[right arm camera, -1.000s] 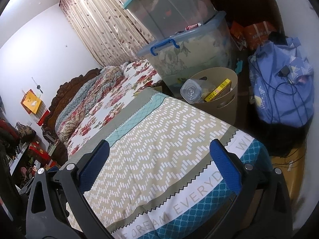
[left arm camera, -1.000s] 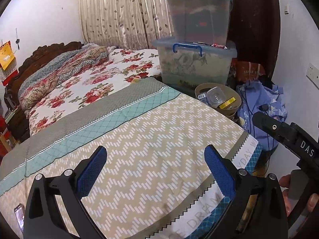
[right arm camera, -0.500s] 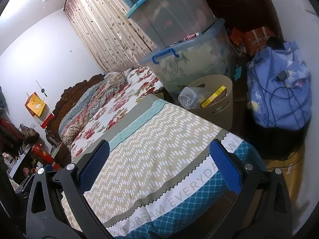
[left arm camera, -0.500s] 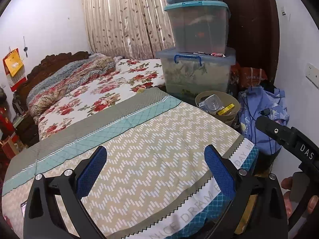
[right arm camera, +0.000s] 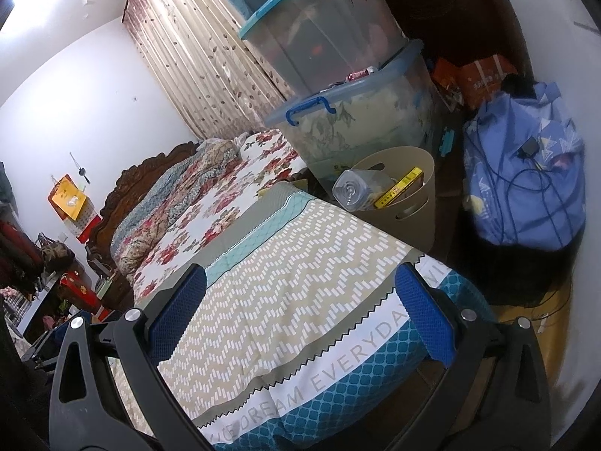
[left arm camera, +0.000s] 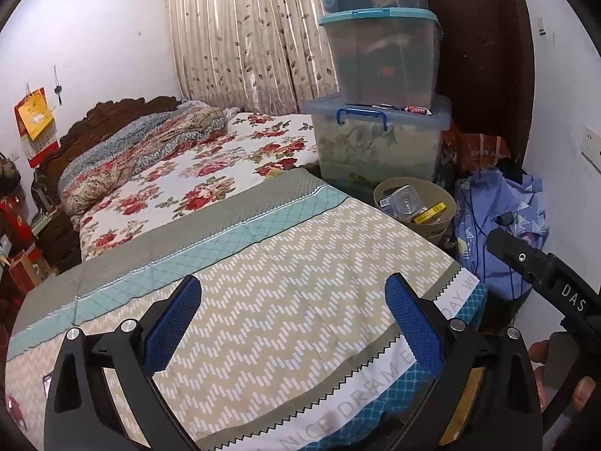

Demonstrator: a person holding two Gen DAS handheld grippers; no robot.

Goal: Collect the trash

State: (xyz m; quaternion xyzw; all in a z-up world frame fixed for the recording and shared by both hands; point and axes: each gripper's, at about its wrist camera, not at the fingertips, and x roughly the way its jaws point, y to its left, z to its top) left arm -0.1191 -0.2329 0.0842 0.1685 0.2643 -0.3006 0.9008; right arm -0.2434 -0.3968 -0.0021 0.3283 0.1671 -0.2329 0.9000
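Note:
A beige trash bin (left arm camera: 449, 213) (right arm camera: 413, 210) stands on the floor past the far corner of the bed. It holds a clear plastic bottle (left arm camera: 405, 203) (right arm camera: 355, 189) and a yellow box (left arm camera: 429, 214) (right arm camera: 400, 186). My left gripper (left arm camera: 293, 323) is open and empty, above the zigzag-patterned blanket (left arm camera: 293, 293). My right gripper (right arm camera: 300, 312) is open and empty, above the blanket's foot edge (right arm camera: 300, 323). The right gripper's black body (left arm camera: 544, 274) also shows at the right of the left wrist view.
Stacked clear storage boxes (left arm camera: 379, 112) (right arm camera: 338, 86) stand behind the bin. A blue cloth bag (left arm camera: 499, 225) (right arm camera: 526, 173) with cables lies to the bin's right by the white wall. The floral bedspread (left arm camera: 210, 173), pillows and carved headboard lie to the left.
Both grippers have pulled back and risen a little from the bed; the bin and boxes look smaller and further off. Both stay open and empty.

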